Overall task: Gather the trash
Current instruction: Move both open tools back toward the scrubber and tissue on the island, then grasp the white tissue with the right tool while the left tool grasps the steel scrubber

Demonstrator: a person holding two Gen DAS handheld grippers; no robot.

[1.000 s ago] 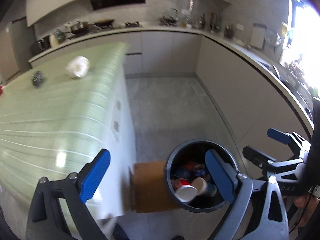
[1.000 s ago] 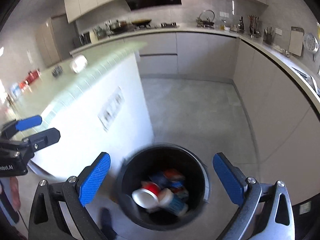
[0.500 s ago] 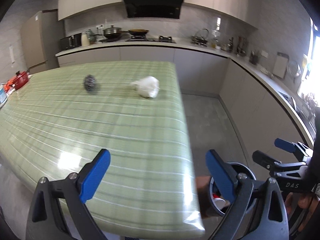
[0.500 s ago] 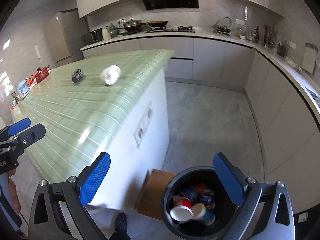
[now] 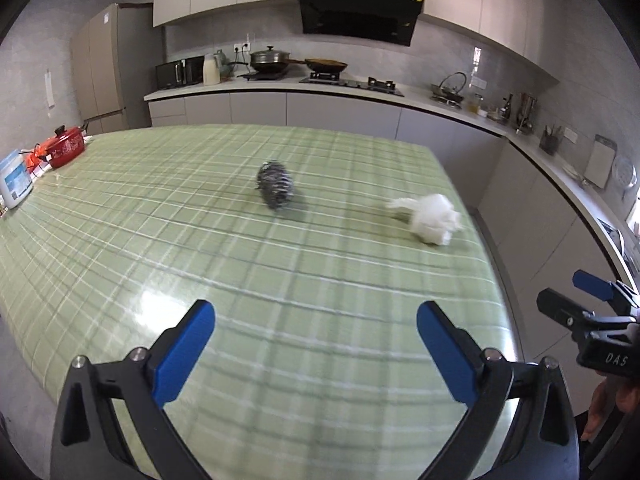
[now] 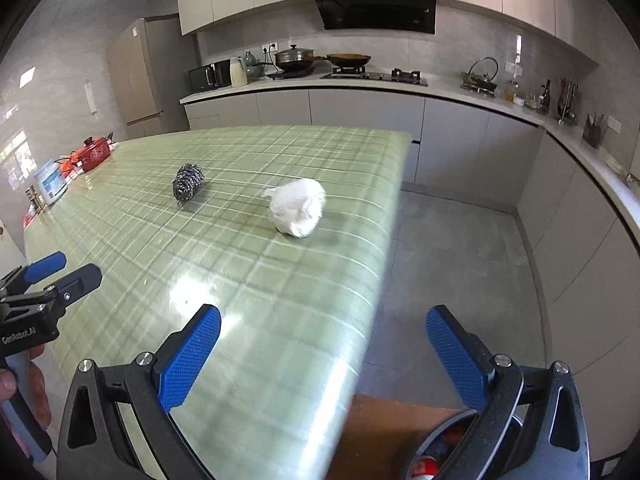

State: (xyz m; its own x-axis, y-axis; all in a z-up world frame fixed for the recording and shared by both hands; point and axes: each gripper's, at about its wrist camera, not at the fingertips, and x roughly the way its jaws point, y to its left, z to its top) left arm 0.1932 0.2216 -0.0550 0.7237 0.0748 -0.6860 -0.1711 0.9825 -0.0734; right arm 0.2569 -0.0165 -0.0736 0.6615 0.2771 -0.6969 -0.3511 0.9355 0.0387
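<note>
A crumpled white paper wad (image 5: 430, 218) (image 6: 298, 208) lies near the right edge of the green plaid table (image 5: 160, 240) (image 6: 248, 280). A steel wool scrubber (image 5: 275, 185) (image 6: 187, 181) lies further in, to its left. My left gripper (image 5: 314, 344) is open and empty above the table's near side. My right gripper (image 6: 322, 348) is open and empty over the table's right edge. The black trash bin (image 6: 444, 456), with cups inside, shows at the bottom of the right wrist view, mostly hidden behind the right finger.
A red pot (image 5: 64, 146) (image 6: 94, 154) and a white tub (image 5: 14, 180) stand at the table's far left. A brown cardboard piece (image 6: 384, 432) lies on the floor beside the bin. Grey cabinets and a counter line the back and right walls.
Both grippers have swung up from over the trash bin to face the table. The paper wad and scrubber have come closer in view. Both jaws stay open.
</note>
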